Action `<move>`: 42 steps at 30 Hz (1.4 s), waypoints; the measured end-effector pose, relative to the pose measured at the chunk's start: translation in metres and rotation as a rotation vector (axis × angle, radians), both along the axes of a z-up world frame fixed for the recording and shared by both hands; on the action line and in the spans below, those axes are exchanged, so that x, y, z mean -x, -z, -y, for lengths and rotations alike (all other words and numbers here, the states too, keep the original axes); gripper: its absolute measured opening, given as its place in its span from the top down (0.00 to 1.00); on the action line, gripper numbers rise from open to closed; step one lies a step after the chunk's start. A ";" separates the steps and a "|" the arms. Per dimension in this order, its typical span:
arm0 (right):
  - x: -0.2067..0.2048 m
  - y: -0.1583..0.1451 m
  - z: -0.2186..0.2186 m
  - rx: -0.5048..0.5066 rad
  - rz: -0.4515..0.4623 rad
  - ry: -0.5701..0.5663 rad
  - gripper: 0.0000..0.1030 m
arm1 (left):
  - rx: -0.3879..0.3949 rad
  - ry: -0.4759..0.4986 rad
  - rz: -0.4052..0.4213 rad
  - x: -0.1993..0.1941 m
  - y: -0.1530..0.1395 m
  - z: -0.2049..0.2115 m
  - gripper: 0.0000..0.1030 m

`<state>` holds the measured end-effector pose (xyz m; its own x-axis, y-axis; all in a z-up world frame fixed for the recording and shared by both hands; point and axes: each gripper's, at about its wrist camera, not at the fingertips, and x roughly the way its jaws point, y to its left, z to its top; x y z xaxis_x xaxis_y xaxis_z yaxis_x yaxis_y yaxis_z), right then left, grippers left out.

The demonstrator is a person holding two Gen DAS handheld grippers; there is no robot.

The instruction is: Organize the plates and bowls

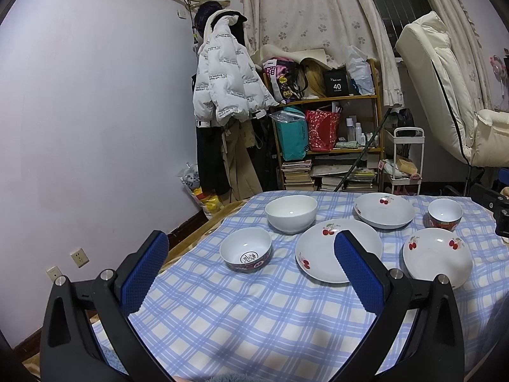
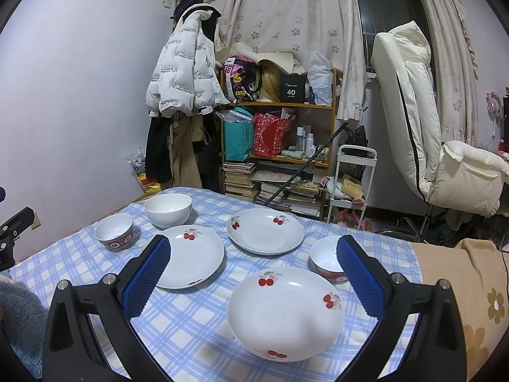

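Hovering with jaws spread and empty, the left gripper (image 1: 251, 267) and right gripper (image 2: 254, 270) face three white cherry-printed ceramic plates (image 2: 285, 312) mid-tabletop, bowls (image 2: 168, 210) toward the far corners. Best to pinch the nearest plate's rim squarely.

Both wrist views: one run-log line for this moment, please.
left gripper open, empty | right gripper open, empty | three cherry plates, three bowls separate on checked cloth | nothing stacked

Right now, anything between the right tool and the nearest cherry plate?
Nothing visible. The right tool is open and the nearest cherry plate lies just ahead of it on bare checked cloth. The red-patterned bowl sits beside the plate's far right, off the path.
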<state>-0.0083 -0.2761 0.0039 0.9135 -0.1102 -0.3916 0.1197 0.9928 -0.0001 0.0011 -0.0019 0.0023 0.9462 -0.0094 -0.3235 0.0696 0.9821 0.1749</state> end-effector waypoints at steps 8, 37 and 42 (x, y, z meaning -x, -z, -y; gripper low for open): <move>0.000 -0.002 0.002 -0.004 0.002 0.003 0.00 | -0.005 -0.002 -0.003 0.000 0.000 0.001 0.01; -0.077 -0.008 -0.024 0.062 -0.078 0.014 0.00 | -0.077 -0.015 -0.137 -0.095 -0.026 0.015 0.01; -0.101 -0.011 -0.028 0.065 -0.062 0.020 0.00 | -0.028 -0.006 -0.183 -0.130 -0.030 0.021 0.01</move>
<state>0.0929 -0.2484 0.0145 0.8852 -0.1552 -0.4385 0.1375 0.9879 -0.0720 0.1312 -0.0227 0.0327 0.8715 0.0075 -0.4903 0.0968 0.9776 0.1870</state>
